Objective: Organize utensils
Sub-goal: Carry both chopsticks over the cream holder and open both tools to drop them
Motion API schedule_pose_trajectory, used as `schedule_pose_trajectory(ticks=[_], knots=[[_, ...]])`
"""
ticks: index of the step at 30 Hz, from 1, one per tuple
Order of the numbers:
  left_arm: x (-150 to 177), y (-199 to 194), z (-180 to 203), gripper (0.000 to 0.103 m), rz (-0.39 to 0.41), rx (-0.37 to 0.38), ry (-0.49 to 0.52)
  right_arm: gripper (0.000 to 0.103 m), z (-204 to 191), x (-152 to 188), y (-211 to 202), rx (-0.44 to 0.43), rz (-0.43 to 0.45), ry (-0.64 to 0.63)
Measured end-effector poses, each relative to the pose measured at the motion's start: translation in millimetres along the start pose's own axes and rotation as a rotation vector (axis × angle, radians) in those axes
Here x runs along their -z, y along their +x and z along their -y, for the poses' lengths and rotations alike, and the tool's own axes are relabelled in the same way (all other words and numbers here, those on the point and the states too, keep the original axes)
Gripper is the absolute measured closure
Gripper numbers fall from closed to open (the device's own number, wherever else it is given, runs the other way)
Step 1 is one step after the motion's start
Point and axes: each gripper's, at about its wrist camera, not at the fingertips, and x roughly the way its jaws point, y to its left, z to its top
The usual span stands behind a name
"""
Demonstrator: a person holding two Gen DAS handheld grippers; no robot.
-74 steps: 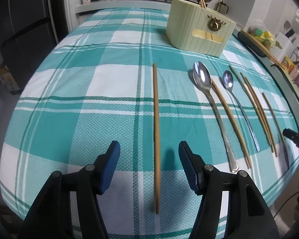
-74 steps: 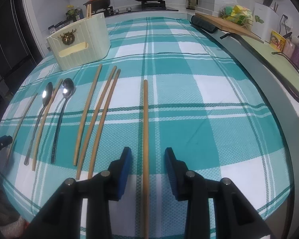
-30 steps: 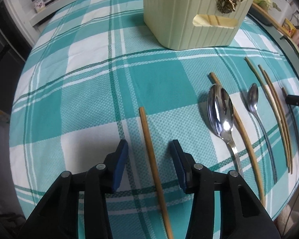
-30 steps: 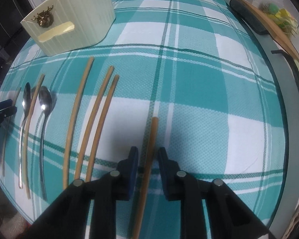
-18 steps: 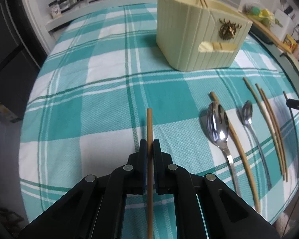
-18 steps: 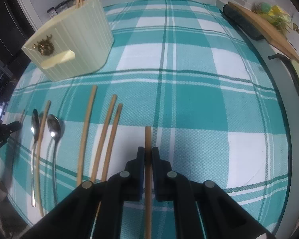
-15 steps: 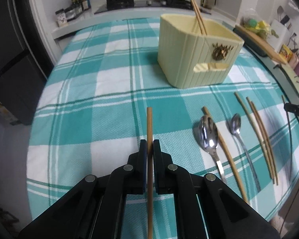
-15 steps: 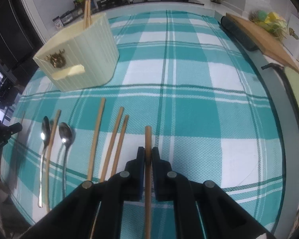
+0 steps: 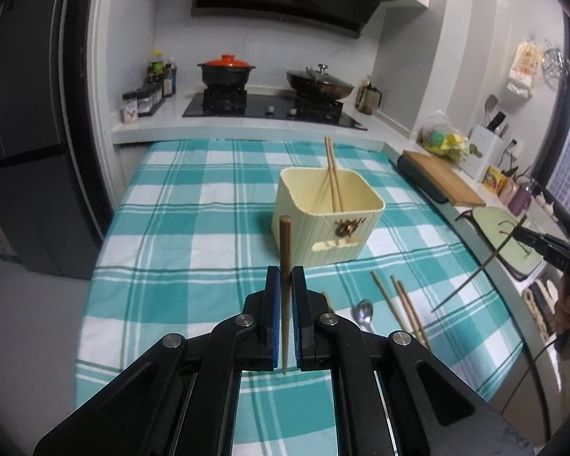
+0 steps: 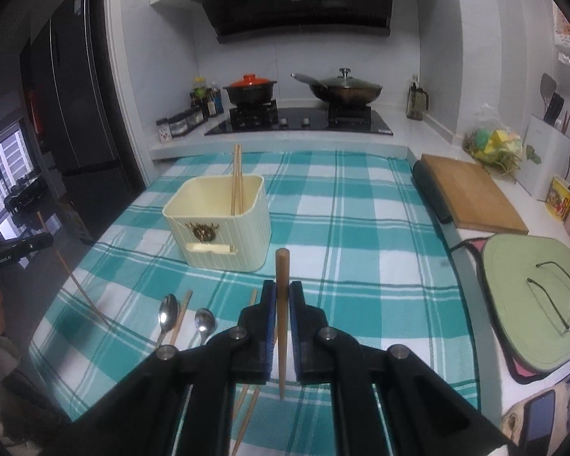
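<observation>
My left gripper (image 9: 285,277) is shut on a wooden chopstick (image 9: 285,243), held in the air above the teal checked tablecloth (image 9: 193,228). My right gripper (image 10: 281,288) is shut on a second chopstick (image 10: 282,266), also lifted. Ahead of both stands the cream utensil holder (image 9: 326,224) (image 10: 220,228) with two chopsticks (image 10: 237,178) leaning inside it. Two spoons (image 10: 168,311) (image 10: 204,321) and several more chopsticks (image 9: 399,304) lie on the cloth in front of the holder. Each view shows the other gripper at its edge with its chopstick (image 9: 478,277) (image 10: 76,281).
A wooden cutting board (image 10: 471,197) and a green mat (image 10: 532,288) lie on the counter right of the table. A phone (image 10: 535,421) sits at the near right. The stove with a red-lidded pot (image 10: 250,89) and a wok (image 10: 345,91) is behind the table.
Both grippers closed on the chopsticks that lay between their fingers, then rose and tilted up, lifting the chopsticks off the cloth. The holder's open top has come into view.
</observation>
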Motion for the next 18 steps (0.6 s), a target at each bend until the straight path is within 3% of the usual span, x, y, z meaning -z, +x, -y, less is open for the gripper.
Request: schedule_pose_trajectory(ticks=[6,18], knots=[[-20,-7,0,0.099,0.043,0.018,-0.016,0.096,-11,-19,-16,0.039,0.123,-0.027],[-95,-25,7,0.099,0.154,0.06,-0.027,0.096,-29,-94,-5,0.029,0.201,-0.052]])
